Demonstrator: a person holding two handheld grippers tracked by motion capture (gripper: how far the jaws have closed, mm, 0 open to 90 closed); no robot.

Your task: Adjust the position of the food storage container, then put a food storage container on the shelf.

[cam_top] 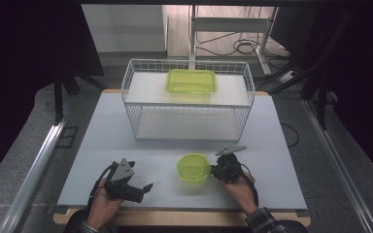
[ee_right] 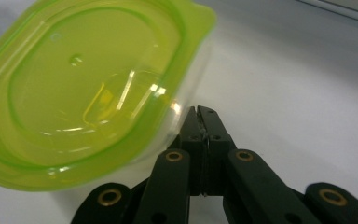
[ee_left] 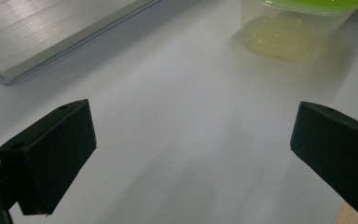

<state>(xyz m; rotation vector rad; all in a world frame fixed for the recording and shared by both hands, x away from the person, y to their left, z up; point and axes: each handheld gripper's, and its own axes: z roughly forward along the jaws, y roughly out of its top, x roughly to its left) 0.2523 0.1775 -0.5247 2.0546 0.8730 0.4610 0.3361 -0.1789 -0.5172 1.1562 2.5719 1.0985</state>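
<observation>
The round clear plastic tub with a green lid sits on the table before the white wire rack. Right tongs are closed empty against its side; left tongs gape wide.

Grey floor; dark curtains; cables behind white table.

Black claws, brass rivets, plaid cuffs

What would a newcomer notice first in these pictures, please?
The bright green lids stand out: a round container near the table's front edge, and a rectangular container on the upper shelf of the white wire rack. The right gripper, jaws shut, sits against the round container's side.
</observation>
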